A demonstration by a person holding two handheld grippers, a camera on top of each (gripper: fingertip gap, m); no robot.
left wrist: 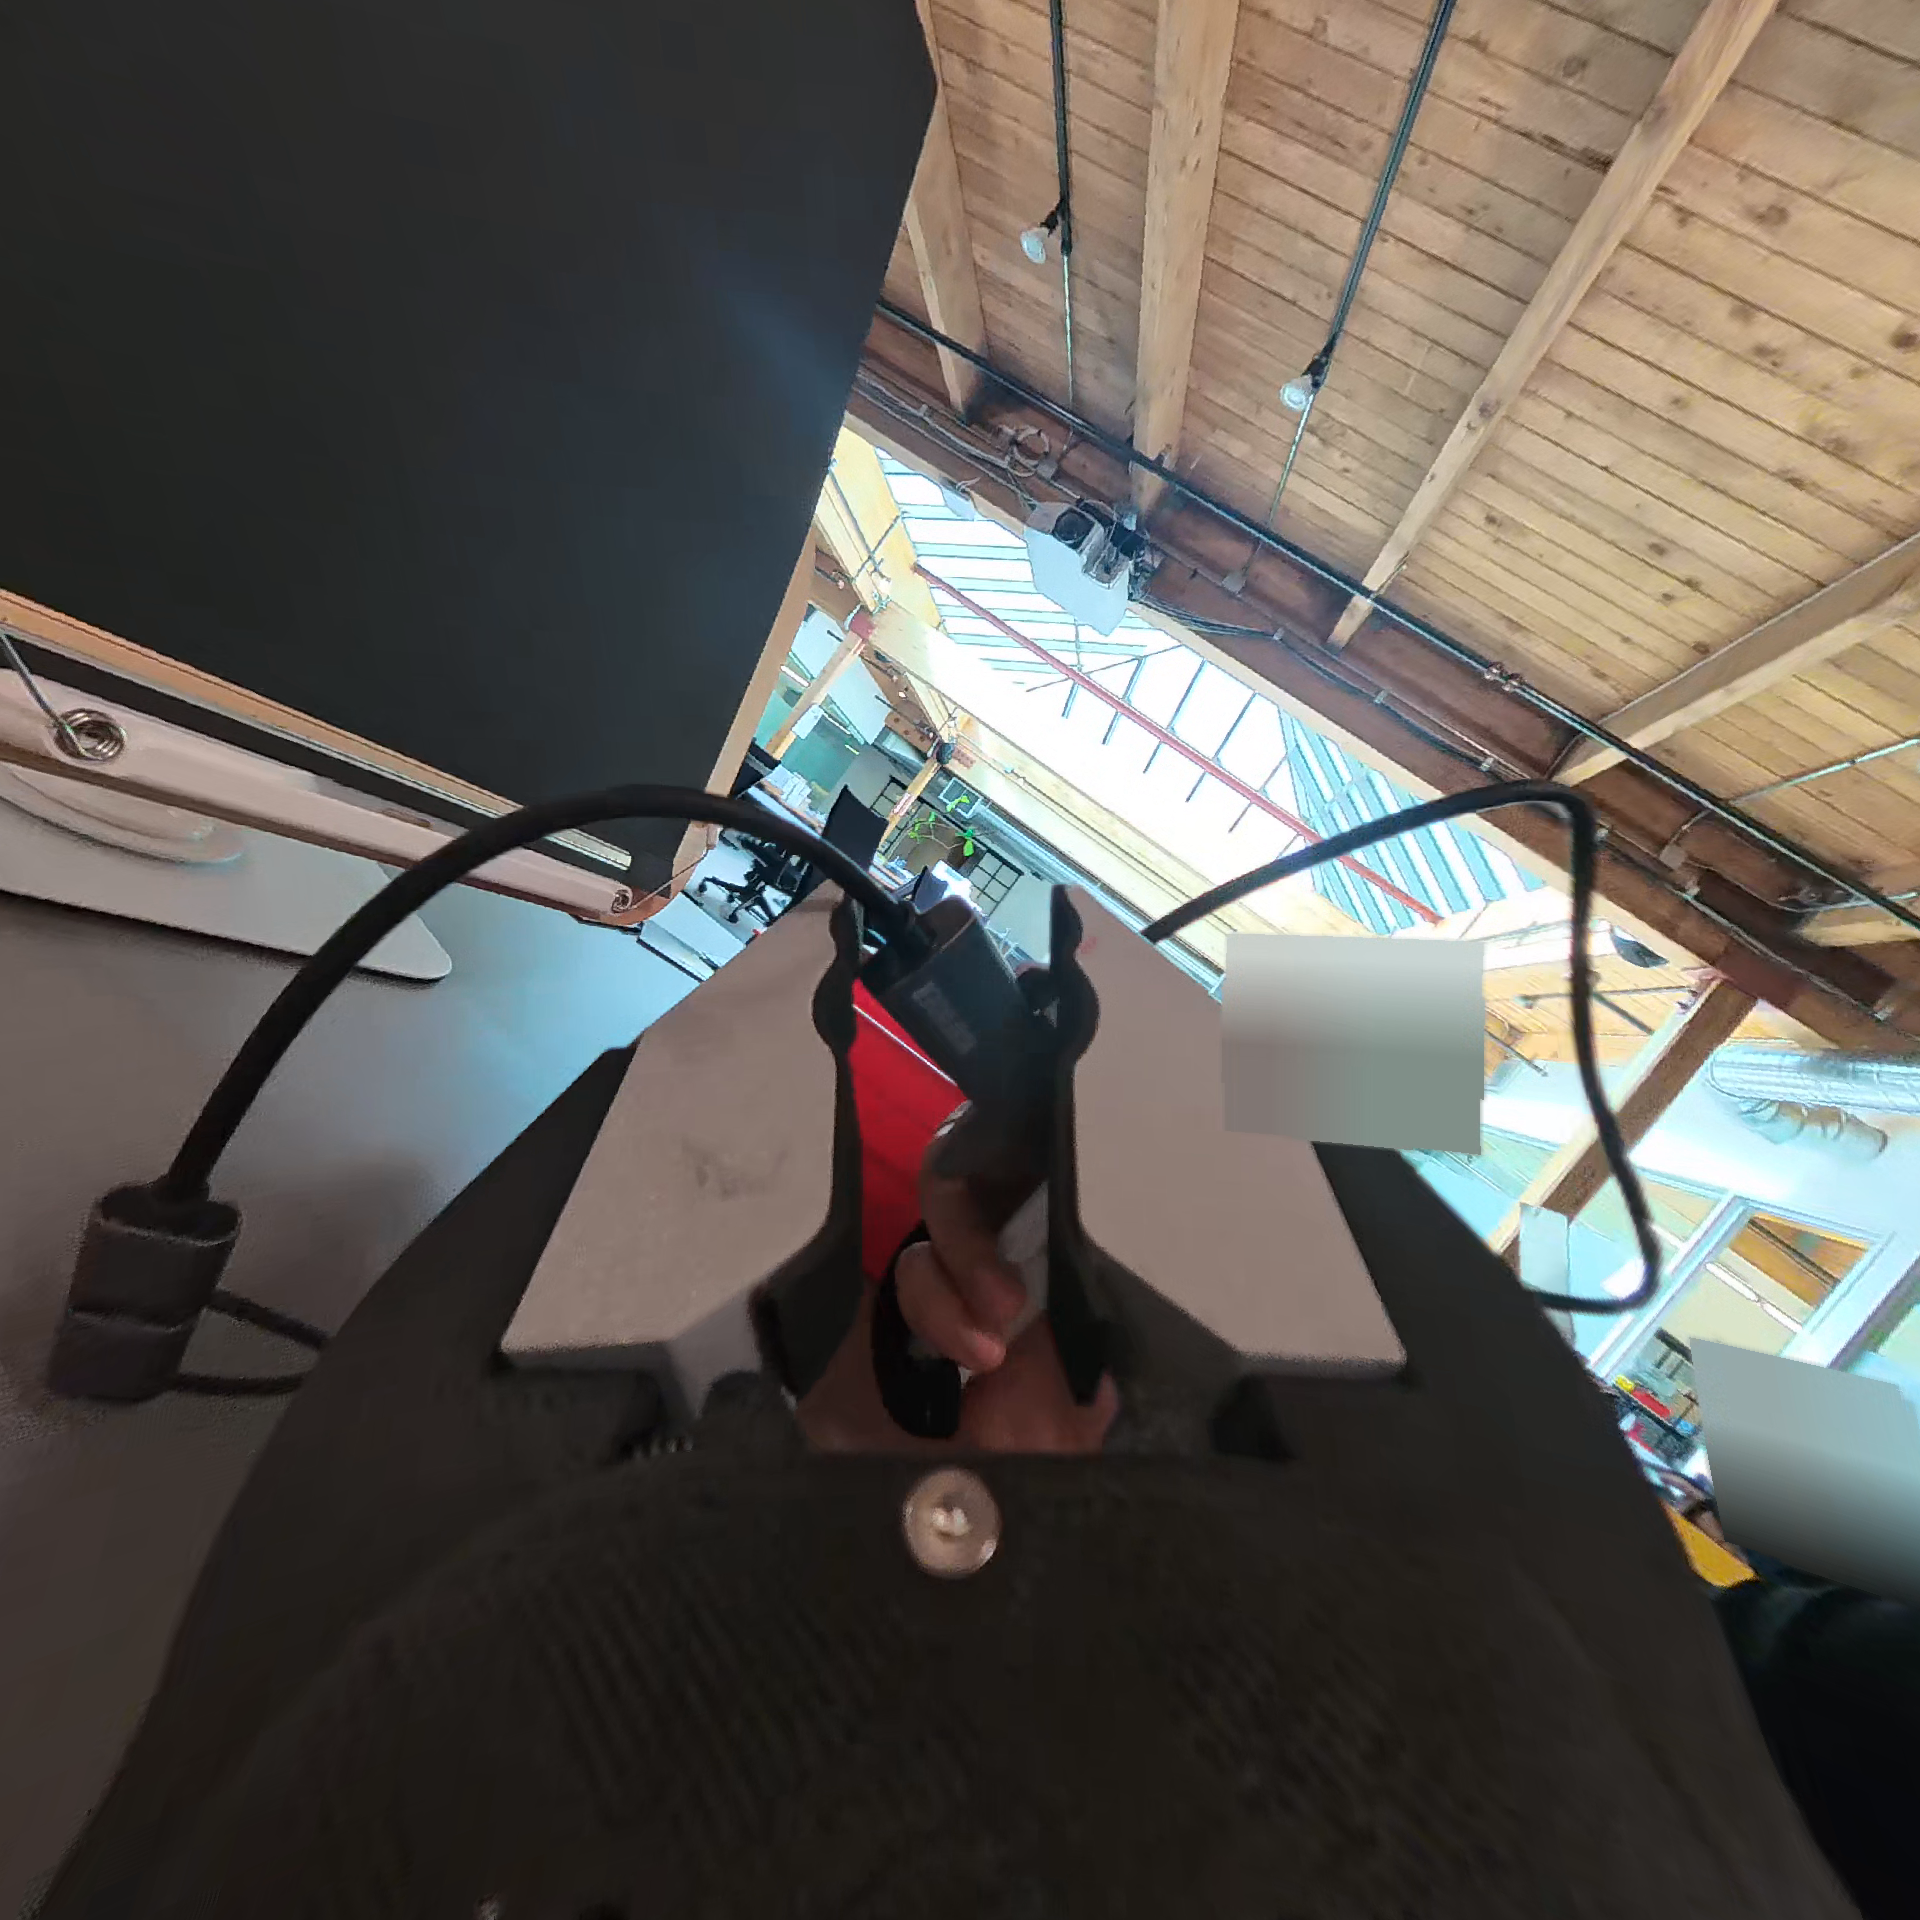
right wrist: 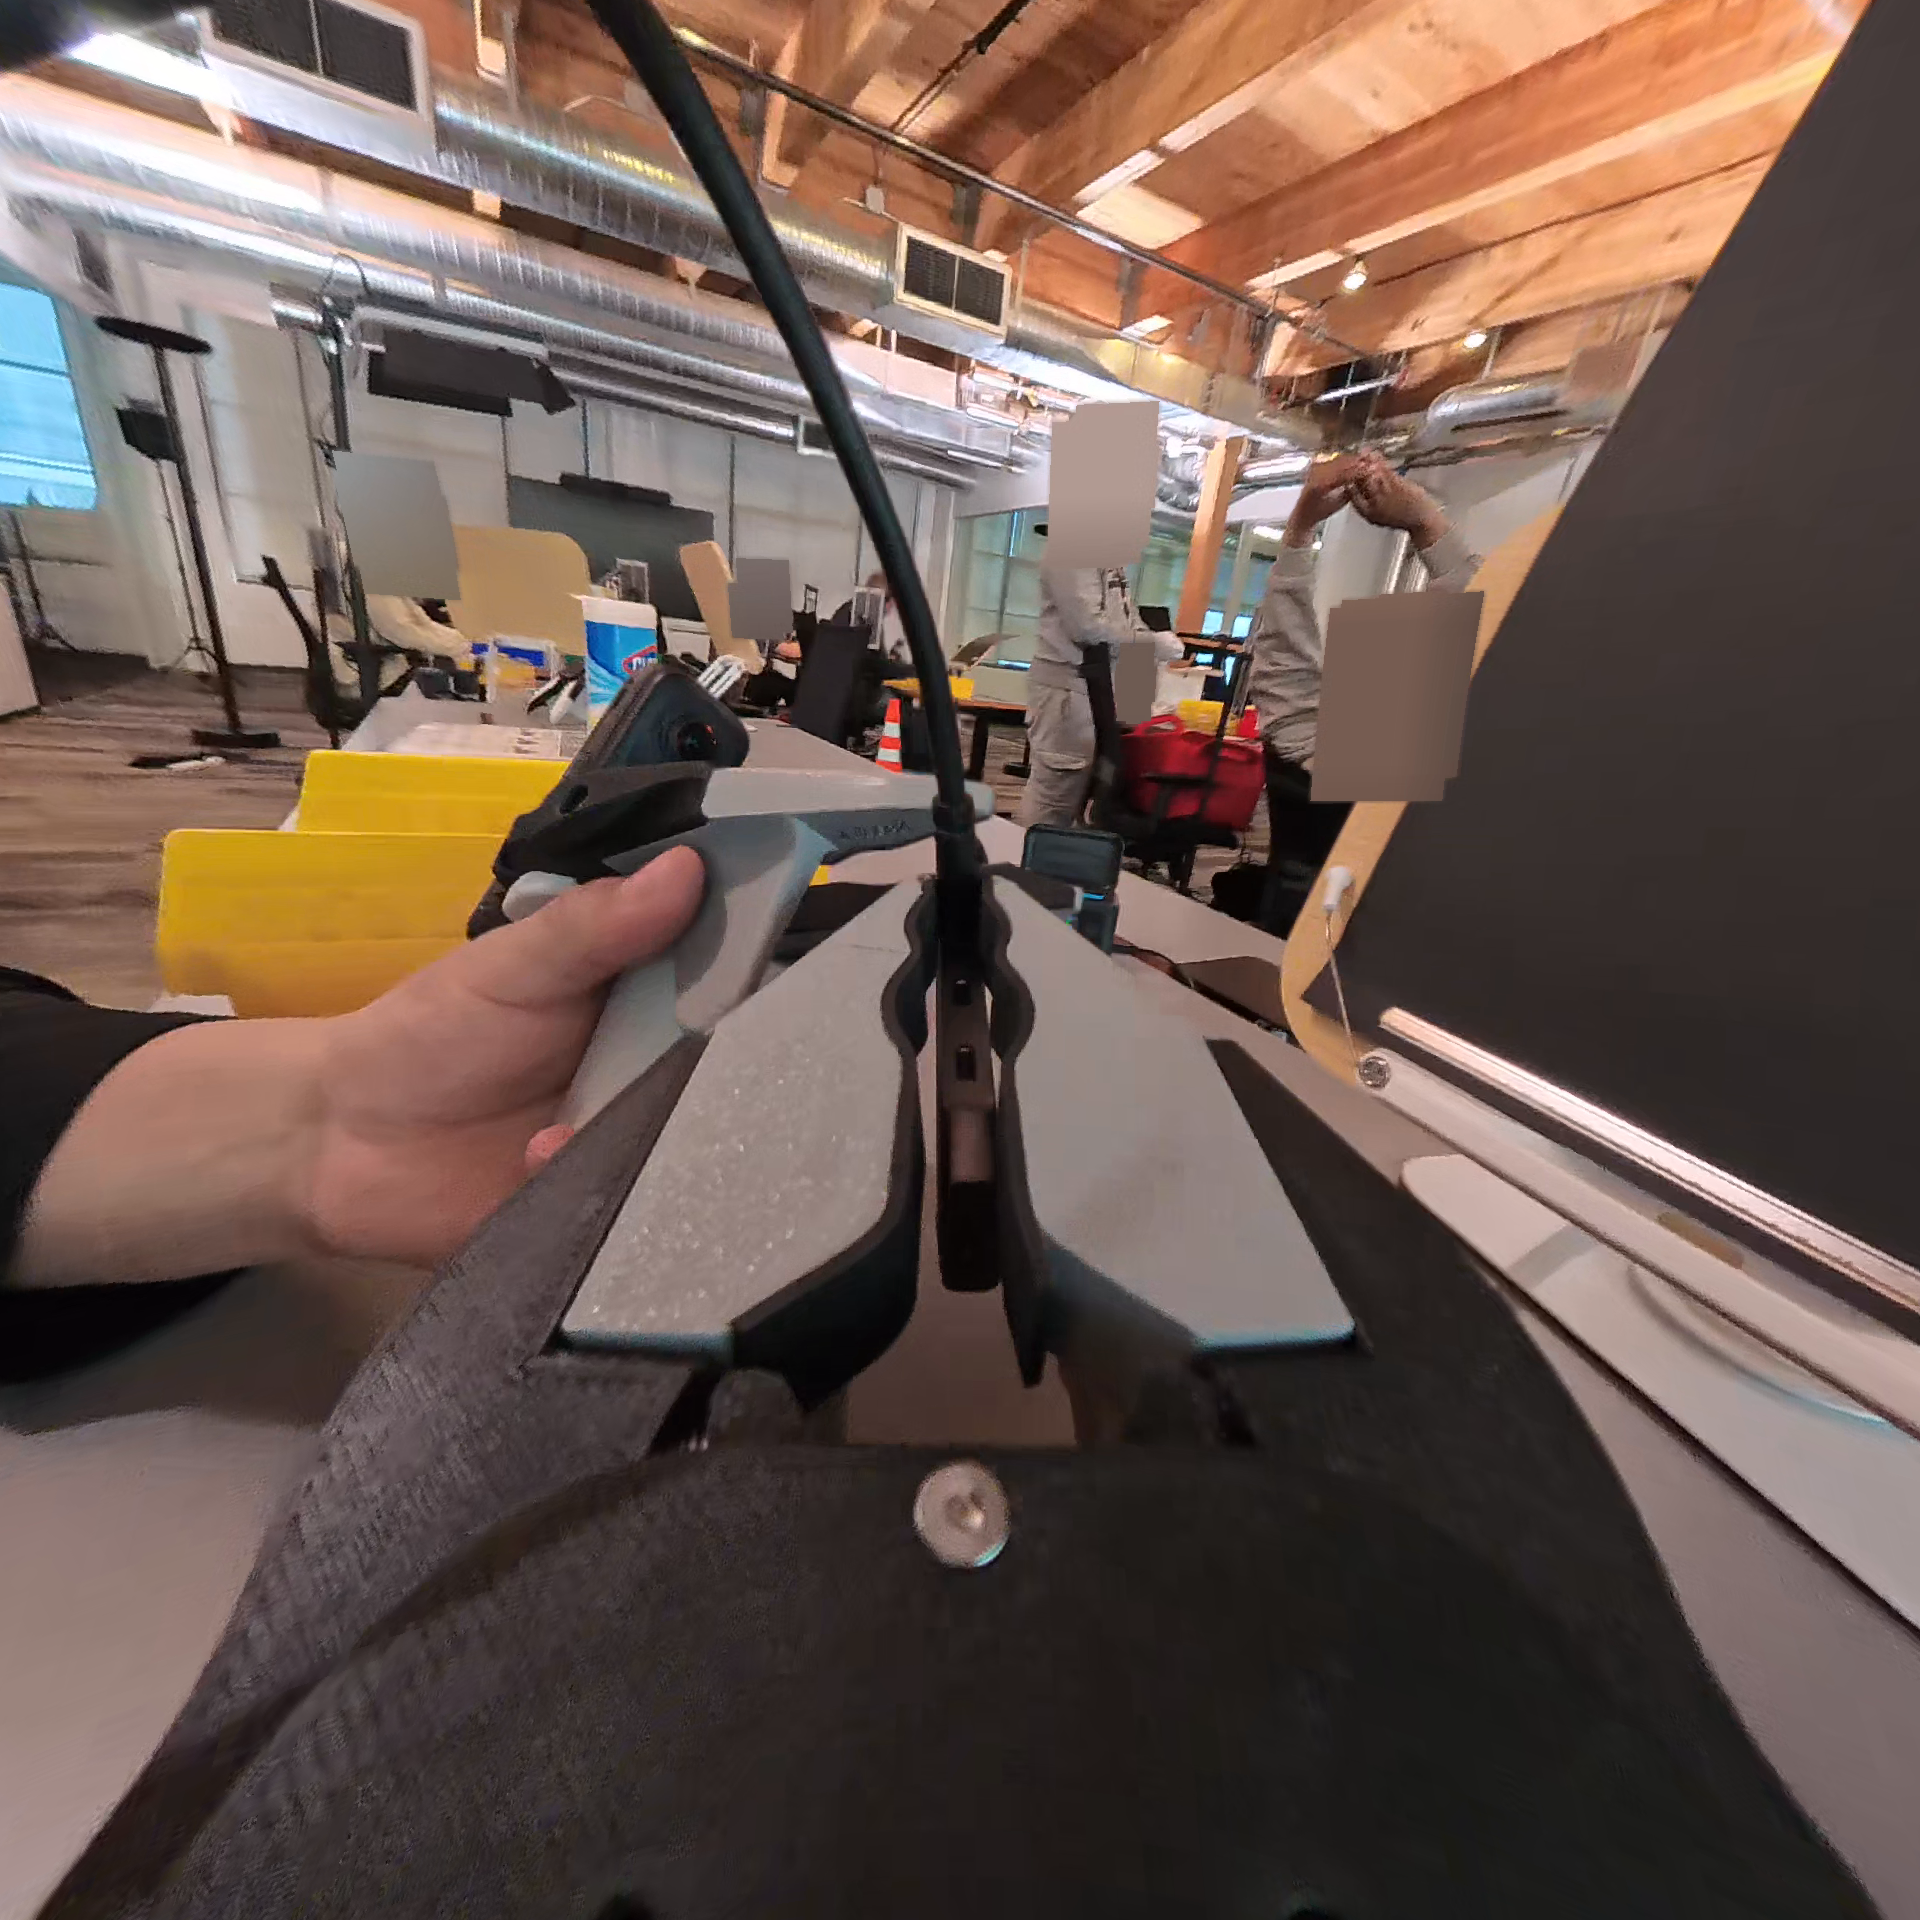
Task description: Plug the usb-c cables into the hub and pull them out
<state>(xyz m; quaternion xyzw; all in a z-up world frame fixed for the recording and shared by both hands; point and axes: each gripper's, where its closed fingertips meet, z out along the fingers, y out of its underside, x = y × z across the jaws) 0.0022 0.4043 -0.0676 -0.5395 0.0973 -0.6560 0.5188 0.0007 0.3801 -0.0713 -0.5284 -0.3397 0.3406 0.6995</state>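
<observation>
The dark grey hub (right wrist: 964, 1122) stands edge-on and lengthwise between closed grey fingers, its side ports showing, while its thick black cable (left wrist: 416, 935) arches to a dark plug (left wrist: 145, 1288) on the table.

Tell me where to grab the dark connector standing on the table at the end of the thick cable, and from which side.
Grip the connector on its stubby dark housing, across the two broad faces, coming in level from the side. The thick cable leaves its top and arcs to the hub, so an approach from above would likely foul it.
</observation>
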